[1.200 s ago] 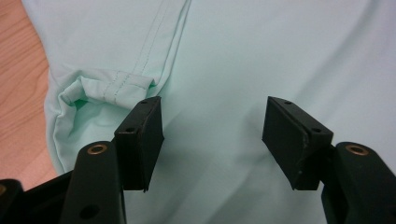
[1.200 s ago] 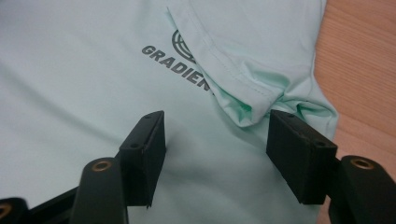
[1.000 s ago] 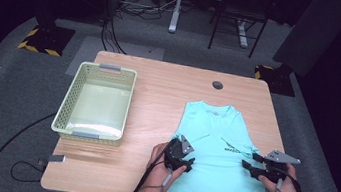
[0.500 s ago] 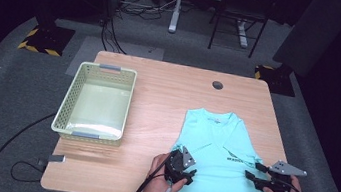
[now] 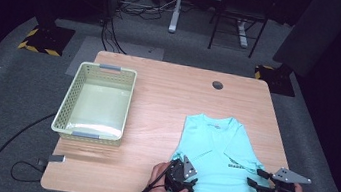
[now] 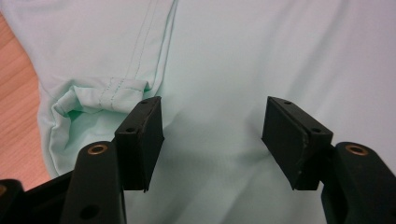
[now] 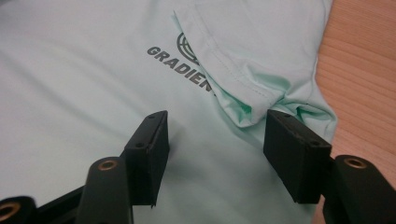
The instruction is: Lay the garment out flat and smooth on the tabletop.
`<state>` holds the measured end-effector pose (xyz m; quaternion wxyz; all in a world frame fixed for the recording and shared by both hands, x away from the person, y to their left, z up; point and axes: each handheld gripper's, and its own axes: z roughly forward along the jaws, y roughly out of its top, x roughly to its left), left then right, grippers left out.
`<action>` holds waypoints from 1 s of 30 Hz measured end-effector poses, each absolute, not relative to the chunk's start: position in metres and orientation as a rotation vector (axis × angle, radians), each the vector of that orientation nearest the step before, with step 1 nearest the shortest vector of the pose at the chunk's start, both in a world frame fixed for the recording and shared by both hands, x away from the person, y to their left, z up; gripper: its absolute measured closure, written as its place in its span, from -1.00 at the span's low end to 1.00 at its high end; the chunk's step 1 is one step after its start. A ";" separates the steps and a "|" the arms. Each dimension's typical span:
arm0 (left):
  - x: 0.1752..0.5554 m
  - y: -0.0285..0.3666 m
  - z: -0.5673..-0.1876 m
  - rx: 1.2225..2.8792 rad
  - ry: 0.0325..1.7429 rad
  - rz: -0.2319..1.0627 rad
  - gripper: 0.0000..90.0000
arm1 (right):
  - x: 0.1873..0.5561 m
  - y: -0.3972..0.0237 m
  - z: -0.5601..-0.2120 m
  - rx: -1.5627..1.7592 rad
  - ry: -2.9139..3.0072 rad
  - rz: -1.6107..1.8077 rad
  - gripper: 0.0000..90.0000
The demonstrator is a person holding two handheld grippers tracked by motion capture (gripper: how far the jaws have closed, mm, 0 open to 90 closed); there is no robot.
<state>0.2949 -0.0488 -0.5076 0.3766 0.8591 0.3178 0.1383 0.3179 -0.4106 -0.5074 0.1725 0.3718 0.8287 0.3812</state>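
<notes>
**Mint T-shirt drawn toward the near edge, both tools released**

Mint-green fabric covers the lower right of the high view: a T-shirt [image 5: 222, 164] lies flat on the wooden bench [image 5: 168, 100], collar toward the far side, both sleeves folded inward over the body. Compared with a second ago, the shirt sits lower in the frame, its hem now at or just past the bench's near edge, and both hands have dropped with it toward the bottom of the picture.

The left tool [image 5: 181, 176] rests over the shirt's lower left part; in its own view the jaws stand wide apart above plain cloth, with the folded left sleeve [image 6: 107, 91] at upper left. The right tool [image 5: 267, 186] hovers at the lower right; its jaws are likewise spread, gripping nothing, with the folded right sleeve [image 7: 252, 88] and the printed logo [image 7: 180, 65] just ahead.

A pale green basket [image 5: 95, 103] stands empty at centre left, well apart from the shirt.

Judging by this, the shirt has been repositioned for folding from the hem, and a fresh grasp is probably next.
</notes>
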 end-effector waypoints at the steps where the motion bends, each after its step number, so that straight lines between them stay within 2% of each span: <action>1: 0.293 -0.049 -0.508 2.199 0.815 0.355 -0.15 | 0.317 -0.411 -0.507 1.054 2.352 1.082 -0.09; 11: 0.289 -0.047 -0.505 2.223 0.801 0.336 -0.12 | 0.311 -0.412 -0.508 1.057 2.348 1.084 -0.09; 21: 0.292 -0.045 -0.489 2.219 0.807 0.375 -0.31 | 0.311 -0.412 -0.507 1.055 2.358 1.089 -0.12; 30: 0.308 -0.051 -0.464 2.200 0.790 0.398 -0.33 | 0.311 -0.412 -0.507 1.052 2.358 1.089 -0.12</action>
